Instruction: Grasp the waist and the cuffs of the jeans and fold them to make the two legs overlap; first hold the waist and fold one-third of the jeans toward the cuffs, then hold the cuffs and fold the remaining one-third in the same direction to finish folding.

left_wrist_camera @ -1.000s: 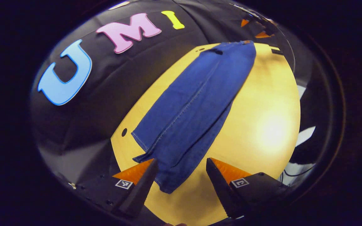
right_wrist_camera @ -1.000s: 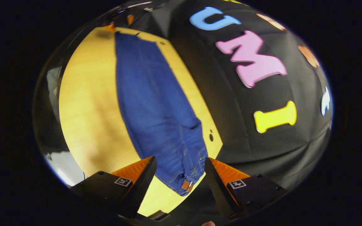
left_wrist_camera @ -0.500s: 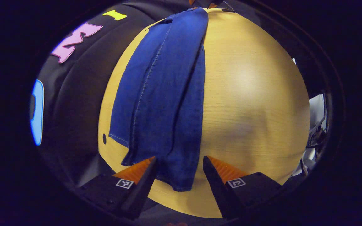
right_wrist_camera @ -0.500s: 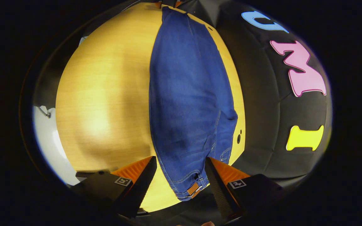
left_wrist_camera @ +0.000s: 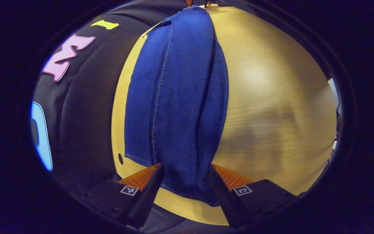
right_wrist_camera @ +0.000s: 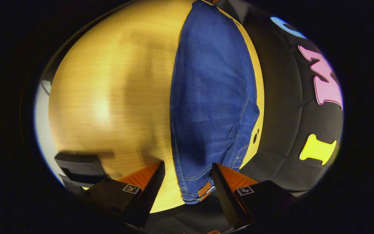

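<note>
Blue jeans (left_wrist_camera: 177,97) lie stretched out on the wooden table (left_wrist_camera: 271,97), folded lengthwise with one leg over the other. In the left gripper view the cuffs (left_wrist_camera: 187,191) lie flat between the fingers of my left gripper (left_wrist_camera: 185,191), which stands open just over them; the cloth laps against the right fingertip. The right gripper view shows the waist (right_wrist_camera: 195,185) with its brown patch (right_wrist_camera: 205,191) at the table's near edge. My right gripper (right_wrist_camera: 187,191) is open, one finger on each side of the waist.
The booth's black cloth wall (left_wrist_camera: 86,107) runs close along the jeans' far side. A small hole (right_wrist_camera: 255,138) sits in the tabletop beside the waist. A black block (right_wrist_camera: 80,165) stands at the table edge left of my right gripper. Bare wood (right_wrist_camera: 109,97) spreads beside the jeans.
Both grippers have come down and in toward the ends of the jeans, so cuffs and waist now lie between their fingers. Both stayed open. The jeans have not moved.
</note>
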A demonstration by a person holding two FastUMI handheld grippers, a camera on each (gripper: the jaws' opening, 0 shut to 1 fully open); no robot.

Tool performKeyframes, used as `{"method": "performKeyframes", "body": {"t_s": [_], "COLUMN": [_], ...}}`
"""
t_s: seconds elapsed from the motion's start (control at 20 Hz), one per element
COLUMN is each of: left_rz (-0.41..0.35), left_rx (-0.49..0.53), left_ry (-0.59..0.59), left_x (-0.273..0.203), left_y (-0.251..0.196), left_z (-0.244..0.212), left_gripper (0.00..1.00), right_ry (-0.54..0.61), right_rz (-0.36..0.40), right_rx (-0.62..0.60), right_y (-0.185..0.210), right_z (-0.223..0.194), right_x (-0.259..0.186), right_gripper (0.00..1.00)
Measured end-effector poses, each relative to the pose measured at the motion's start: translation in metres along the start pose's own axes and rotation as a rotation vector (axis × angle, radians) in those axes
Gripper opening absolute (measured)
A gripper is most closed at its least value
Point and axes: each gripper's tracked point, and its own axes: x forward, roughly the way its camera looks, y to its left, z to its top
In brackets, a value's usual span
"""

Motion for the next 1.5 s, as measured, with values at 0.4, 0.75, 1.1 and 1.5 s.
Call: {"method": "performKeyframes", "body": {"t_s": [0.4, 0.75, 1.1, 1.5], "left_rz": [-0.111, -0.104, -0.147, -0.227], "left_rx": [0.056, -0.032, -0.253, -0.449], "left_ry": [0.008, 0.007, -0.010, -0.068], "left_x": [0.003, 0.005, -0.006, -0.031], "left_y": [-0.012, -0.021, -0.003, 0.022], "left_z": [0.002, -0.001, 0.005, 0.009], "left_gripper": [0.72, 0.22, 0.08, 0.08], "right_ry": [0.137, 0.200, 0.228, 0.132], "right_rz": [0.021, 0.004, 0.086, -0.036], "right_rx": [-0.026, 0.115, 0.459, 0.744], "right_y": [0.007, 0.013, -0.001, -0.079], "right_z": [-0.040, -0.045, -0.044, -0.045], "right_x": [0.020, 0.024, 0.018, -0.018], "right_gripper": [0.78, 0.11, 0.06, 0.06]}}
